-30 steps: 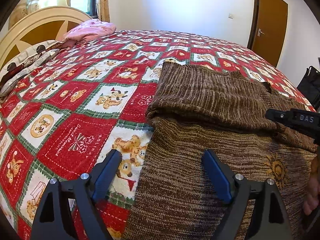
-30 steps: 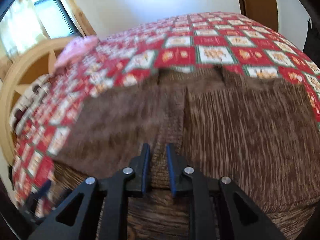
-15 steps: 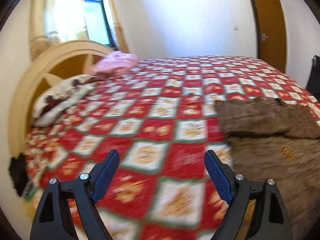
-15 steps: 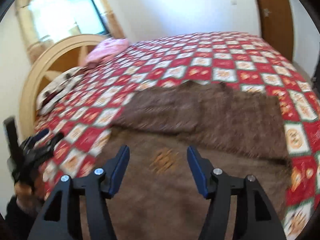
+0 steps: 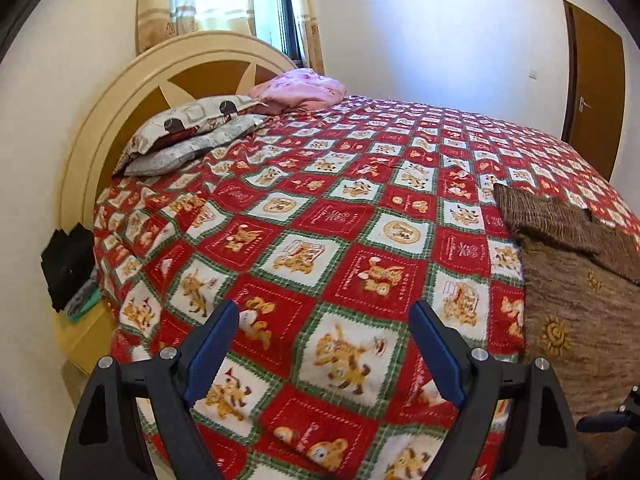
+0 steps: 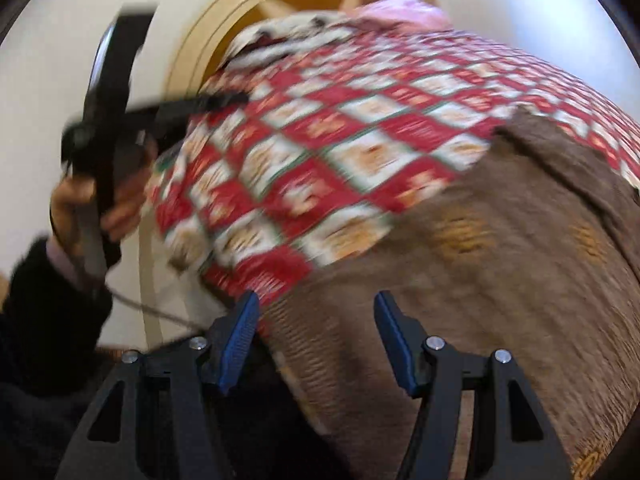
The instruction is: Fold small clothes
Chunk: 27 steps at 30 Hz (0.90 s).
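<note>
A brown knitted sweater (image 5: 576,280) with small yellow sun motifs lies on the red patchwork quilt (image 5: 320,220), its upper part folded over. In the left wrist view it sits at the right edge. My left gripper (image 5: 324,312) hangs open over bare quilt, to the left of the sweater, with nothing between its blue pads. In the blurred right wrist view the sweater (image 6: 500,280) fills the right half. My right gripper (image 6: 316,300) stands open above the sweater's near left edge, holding nothing. A hand (image 6: 80,204) holds the left gripper (image 6: 112,120) at the far left.
A cream headboard (image 5: 120,120) stands at the bed's far left, with two pillows (image 5: 188,136) and a pink bundle (image 5: 300,88) beside it. A black item (image 5: 68,264) lies on the bedside ledge. A brown door (image 5: 592,92) is at the right.
The left gripper has swung left off the sweater to bare quilt. The right gripper has opened, let go of the fold and drawn back to the sweater's near left edge.
</note>
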Available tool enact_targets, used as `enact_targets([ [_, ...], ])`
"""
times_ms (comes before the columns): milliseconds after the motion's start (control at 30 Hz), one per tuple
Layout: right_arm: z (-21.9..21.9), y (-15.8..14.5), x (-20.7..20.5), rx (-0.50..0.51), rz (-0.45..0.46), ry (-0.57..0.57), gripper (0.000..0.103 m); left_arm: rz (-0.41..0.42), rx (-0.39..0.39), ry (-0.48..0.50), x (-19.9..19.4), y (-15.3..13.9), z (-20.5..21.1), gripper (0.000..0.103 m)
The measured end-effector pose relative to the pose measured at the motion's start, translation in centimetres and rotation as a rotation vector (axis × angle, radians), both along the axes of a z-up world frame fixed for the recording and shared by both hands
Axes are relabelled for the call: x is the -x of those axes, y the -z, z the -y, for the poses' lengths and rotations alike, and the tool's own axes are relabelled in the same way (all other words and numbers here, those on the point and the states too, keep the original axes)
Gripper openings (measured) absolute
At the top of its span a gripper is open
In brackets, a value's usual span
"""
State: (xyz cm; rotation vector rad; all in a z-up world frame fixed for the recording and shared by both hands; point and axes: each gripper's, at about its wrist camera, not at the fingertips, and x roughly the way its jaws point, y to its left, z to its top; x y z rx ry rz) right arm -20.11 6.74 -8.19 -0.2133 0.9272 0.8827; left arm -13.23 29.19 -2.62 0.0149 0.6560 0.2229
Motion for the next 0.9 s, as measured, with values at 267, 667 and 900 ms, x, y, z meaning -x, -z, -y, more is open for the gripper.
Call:
enact_targets([
  [267, -3.9, 3.7, 0.8, 0.171, 0.04, -0.084, 0.054, 0.038, -0.04, 0.018, 0.8, -0.4, 0.3, 0.087],
  [667, 1.0, 1.5, -1.9, -0.002, -0.059, -0.001, 0.01, 0.038, -0.041, 0.123, 0.7, -0.1, 1.7, 0.087],
  [900, 9.4, -0.1, -7.3, -0.333, -0.27, 0.195, 0.01, 0.08, -0.077, 0.537, 1.1, 0.2, 7.5, 0.087],
])
